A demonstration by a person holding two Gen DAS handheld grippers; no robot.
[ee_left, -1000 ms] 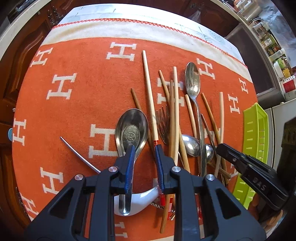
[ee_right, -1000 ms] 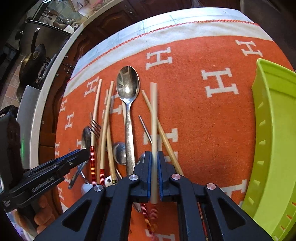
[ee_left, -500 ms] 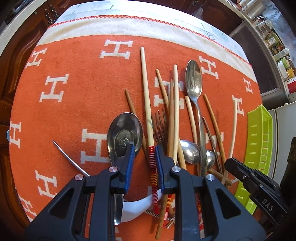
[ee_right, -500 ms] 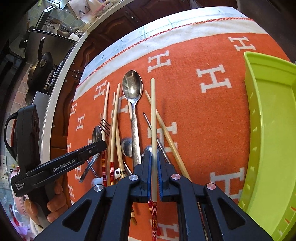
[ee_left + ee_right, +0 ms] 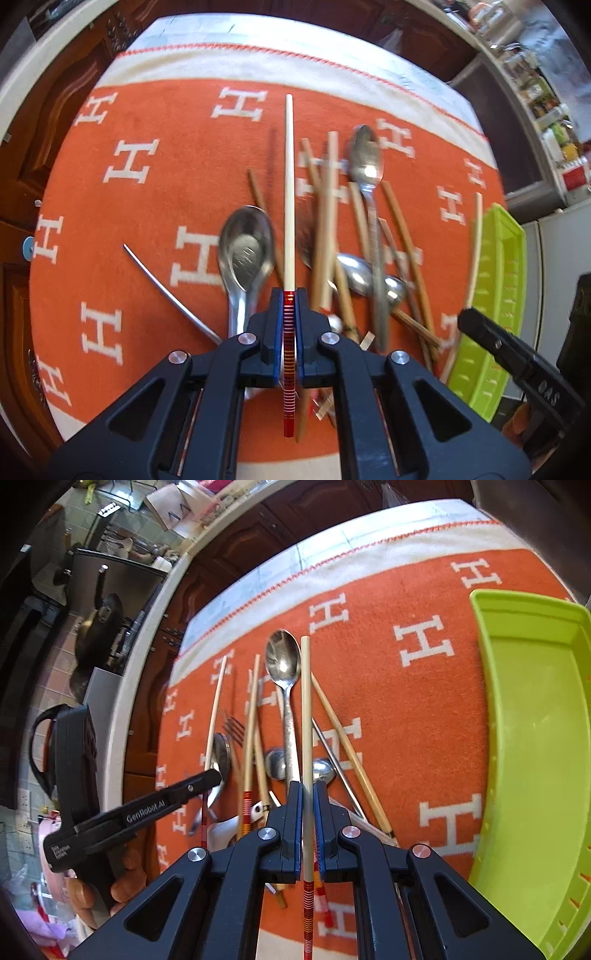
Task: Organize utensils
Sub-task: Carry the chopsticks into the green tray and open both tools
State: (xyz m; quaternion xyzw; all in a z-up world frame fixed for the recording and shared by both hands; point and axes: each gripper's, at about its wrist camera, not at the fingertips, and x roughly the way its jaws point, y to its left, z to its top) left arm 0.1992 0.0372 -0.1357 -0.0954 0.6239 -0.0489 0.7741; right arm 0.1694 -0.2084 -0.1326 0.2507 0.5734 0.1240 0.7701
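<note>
My left gripper [image 5: 290,295] is shut on a pale chopstick [image 5: 289,184] at its red-banded end, and the stick hangs just above the orange cloth [image 5: 147,221]. My right gripper [image 5: 307,786] is shut on another pale chopstick [image 5: 306,701], held above the pile. The pile under both holds several chopsticks, a broad spoon [image 5: 245,251], a long spoon [image 5: 283,657] and a fork [image 5: 232,723]. The green tray [image 5: 535,738] lies to the right of the pile with bare floor showing. Each wrist view catches the other gripper at its edge.
The cloth with white H marks covers a table whose far edge [image 5: 295,62] meets dark wooden cabinets. A thin metal rod [image 5: 166,291] lies left of the broad spoon. A person's hand [image 5: 122,878] holds the left gripper. The tray [image 5: 495,295] sits at the table's right edge.
The left jaws closed on the red-banded chopstick and lifted it off the cloth. The right gripper rose with its chopstick, and more of the green tray came into view.
</note>
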